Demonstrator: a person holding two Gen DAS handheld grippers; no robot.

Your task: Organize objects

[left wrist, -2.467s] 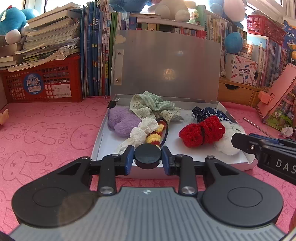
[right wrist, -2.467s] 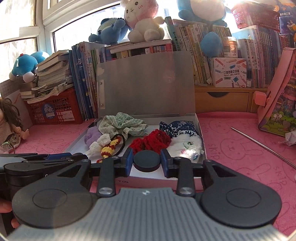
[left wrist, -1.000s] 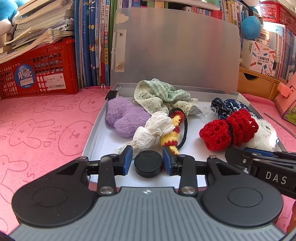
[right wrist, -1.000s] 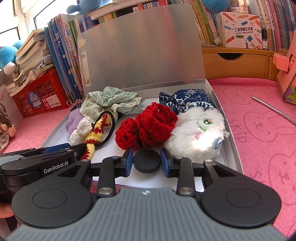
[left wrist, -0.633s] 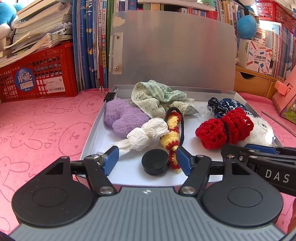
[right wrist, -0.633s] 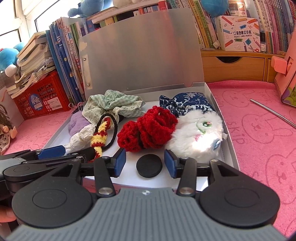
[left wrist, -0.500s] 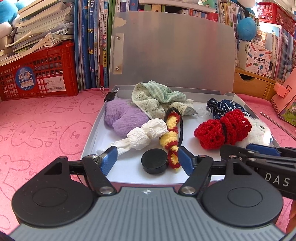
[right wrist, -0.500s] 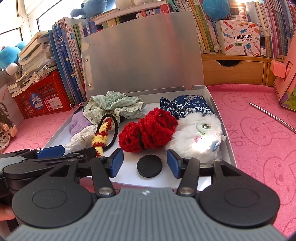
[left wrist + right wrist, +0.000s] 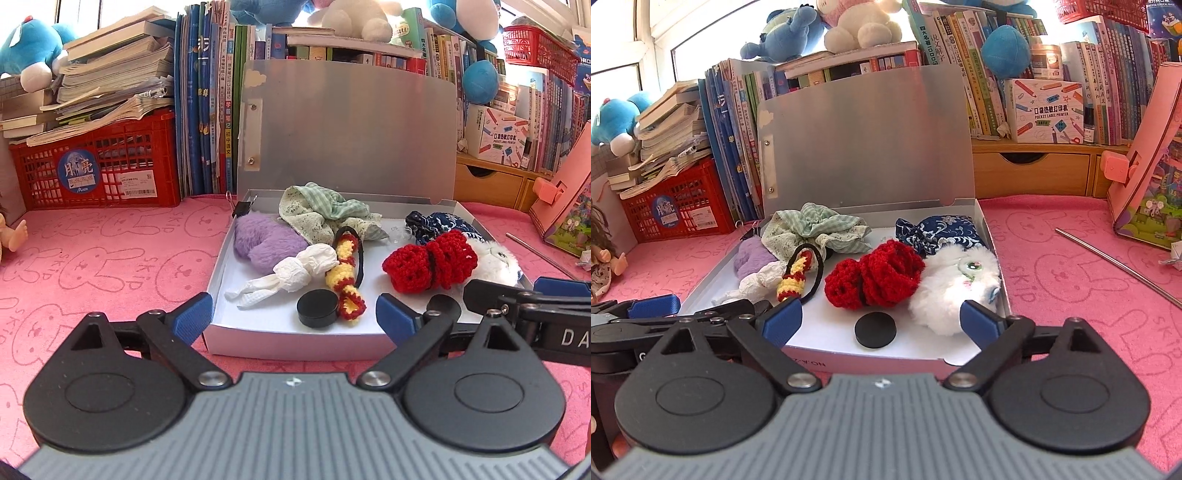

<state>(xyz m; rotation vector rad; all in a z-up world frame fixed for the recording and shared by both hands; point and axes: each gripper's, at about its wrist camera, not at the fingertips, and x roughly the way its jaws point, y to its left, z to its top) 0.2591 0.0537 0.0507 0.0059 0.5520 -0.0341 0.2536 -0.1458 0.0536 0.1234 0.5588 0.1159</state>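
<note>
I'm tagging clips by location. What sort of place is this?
Likely a child's bedroom or study corner at home: packed books, plush toys on top, and a doll on the pink rabbit-print cloth.

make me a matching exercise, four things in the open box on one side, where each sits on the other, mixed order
Things:
1. purple fluffy piece
2. navy patterned cloth
3. black disc
4. white furry toy

Places:
A. front edge, before the red crochet piece
B. back right corner
C. left side, by the binder clip
D. right wall, front of the navy cloth

Pairs: 1-C, 2-B, 3-A, 4-D
</note>
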